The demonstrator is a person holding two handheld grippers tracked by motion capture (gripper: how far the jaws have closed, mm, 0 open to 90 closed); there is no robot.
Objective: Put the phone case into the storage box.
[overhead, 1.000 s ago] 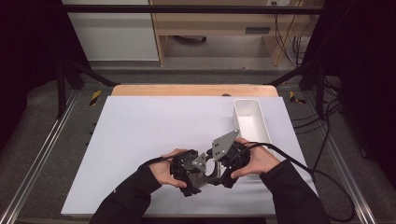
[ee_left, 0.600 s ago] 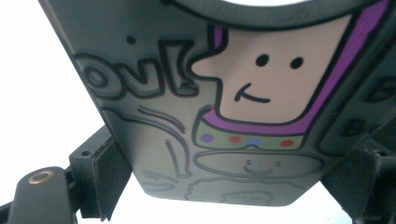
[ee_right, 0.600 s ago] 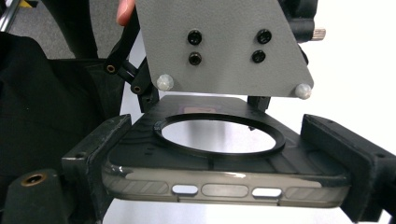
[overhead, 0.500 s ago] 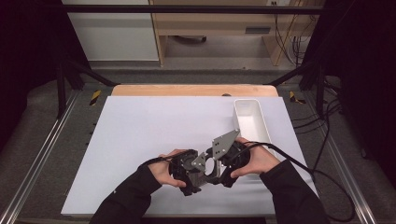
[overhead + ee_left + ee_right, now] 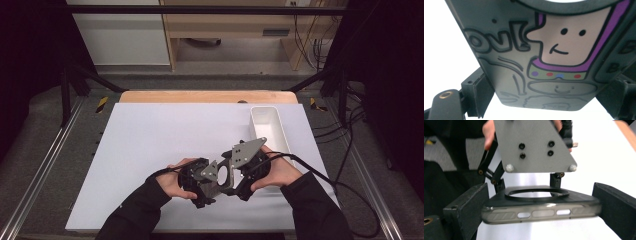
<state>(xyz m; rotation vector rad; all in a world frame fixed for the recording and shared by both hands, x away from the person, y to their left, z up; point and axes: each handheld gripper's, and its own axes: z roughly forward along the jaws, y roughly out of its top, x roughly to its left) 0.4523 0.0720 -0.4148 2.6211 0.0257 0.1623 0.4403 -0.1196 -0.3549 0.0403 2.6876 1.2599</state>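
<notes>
Gripping a phone case (image 5: 541, 207) by opposite ends, both grippers, left (image 5: 202, 182) and right (image 5: 245, 172), crowded together; from above their bodies hid the case.

your grippers sit close together near front edge of white table (image 5: 150, 135), phone case (image 5: 541, 207) bridging gap between them. white tray (image 5: 268, 127) stands just beyond right gripper (image 5: 247, 175), blocks path forward-right. left and far-left table surface bare, free for left gripper (image 5: 200, 182). black frame struts flank table sides.
</notes>
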